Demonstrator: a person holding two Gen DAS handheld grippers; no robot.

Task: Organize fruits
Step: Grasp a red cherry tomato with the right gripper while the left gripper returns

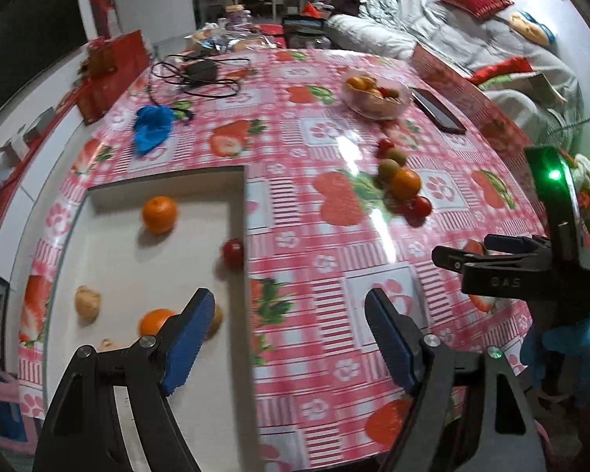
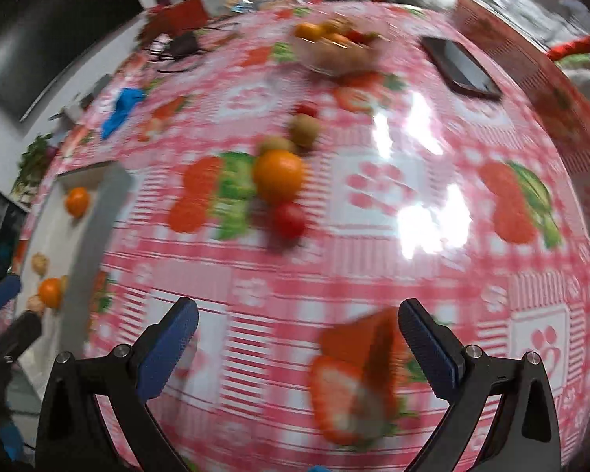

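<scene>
- I see the table [image 1: 334,259] under a pink checked cloth with strawberry prints; it fills both wrist views, though my right view is blurred
- A white tray [image 1: 145,259] lies on the cloth at my left; it holds two oranges, one at the far end [image 1: 159,214] and one near my left fingers [image 1: 153,321]; a red tomato [image 1: 233,252] sits against its right wall; a pale lumpy fruit [image 1: 87,302] lies near its left side
- A clear bowl [image 1: 375,96] of mixed fruit stands at the far side of the table; a dark phone [image 1: 438,110] lies just beside it
- A loose cluster of fruit [image 1: 401,181] rests on the cloth between bowl and tray, well apart from both; in my right view its orange [image 2: 278,175] touches a red tomato [image 2: 289,218], with greenish fruits [image 2: 303,129] behind
- My left gripper [image 1: 287,338] hangs over the tray's right edge, blue pads spread wide, nothing between them
- My right gripper [image 2: 298,348] hovers over bare cloth short of the cluster, jaws likewise spread and empty
- A crumpled blue glove [image 1: 151,128] lies beyond the tray
</scene>
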